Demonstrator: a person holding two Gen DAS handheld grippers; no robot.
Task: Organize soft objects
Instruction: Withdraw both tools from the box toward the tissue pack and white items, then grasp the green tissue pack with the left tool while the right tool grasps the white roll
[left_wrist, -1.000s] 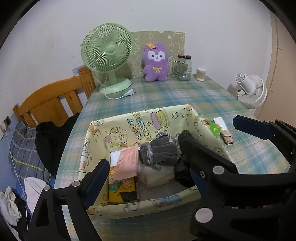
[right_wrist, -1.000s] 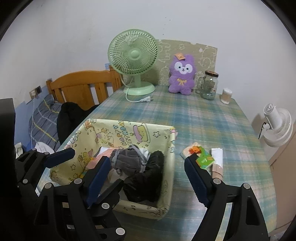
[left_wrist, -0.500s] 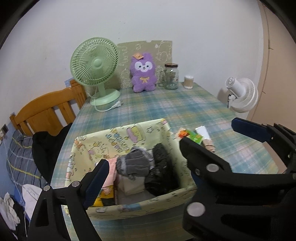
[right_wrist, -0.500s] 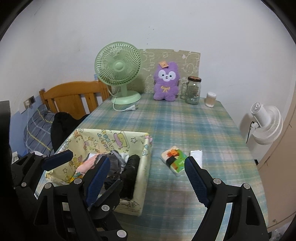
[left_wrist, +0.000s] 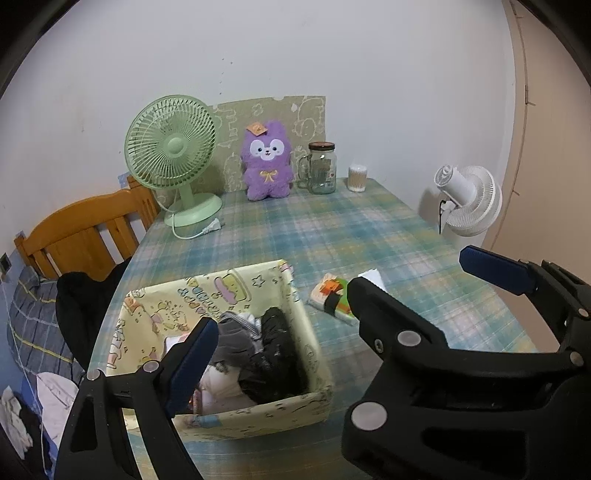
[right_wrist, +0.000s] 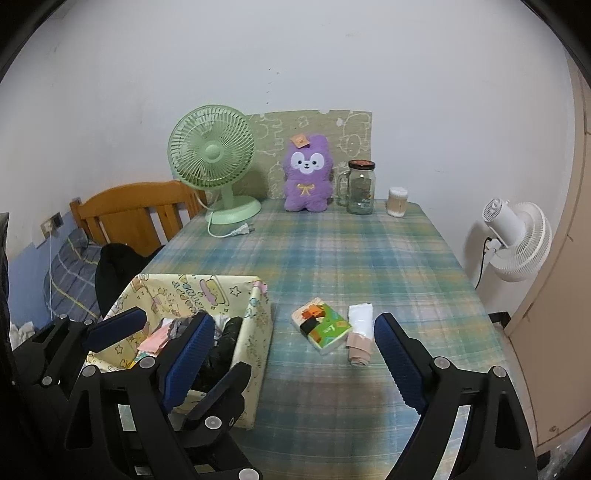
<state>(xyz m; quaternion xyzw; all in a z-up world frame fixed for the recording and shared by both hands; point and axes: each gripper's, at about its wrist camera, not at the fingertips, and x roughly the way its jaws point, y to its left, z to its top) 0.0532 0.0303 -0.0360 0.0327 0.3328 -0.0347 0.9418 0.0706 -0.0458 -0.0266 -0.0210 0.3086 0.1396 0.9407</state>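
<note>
A yellow cartoon-print fabric box (left_wrist: 207, 295) stands at the table's near left. It holds a grey knitted piece (left_wrist: 236, 332), a black soft item (left_wrist: 273, 354) and a pink packet. A green and orange tissue pack (right_wrist: 321, 326) lies on the cloth right of the box, beside a white packet (right_wrist: 360, 317) and a beige roll (right_wrist: 358, 349). A purple plush (right_wrist: 306, 177) sits at the far edge. My left gripper (left_wrist: 291, 339) hangs open above the box's near side. My right gripper (right_wrist: 295, 325) is opening, with nothing held. The two grippers' fingers interleave.
At the back stand a green desk fan (left_wrist: 171, 147), a glass jar mug (left_wrist: 321, 168) and a cotton swab tub (left_wrist: 357, 178). A white fan (right_wrist: 517, 236) stands off the table's right edge. A wooden chair (left_wrist: 85, 229) with a black garment (left_wrist: 85, 306) is at the left.
Both grippers have drawn back and risen from the box, which now looks smaller and lower. The tissue pack has come into full view. The right jaws stand slightly wider.
</note>
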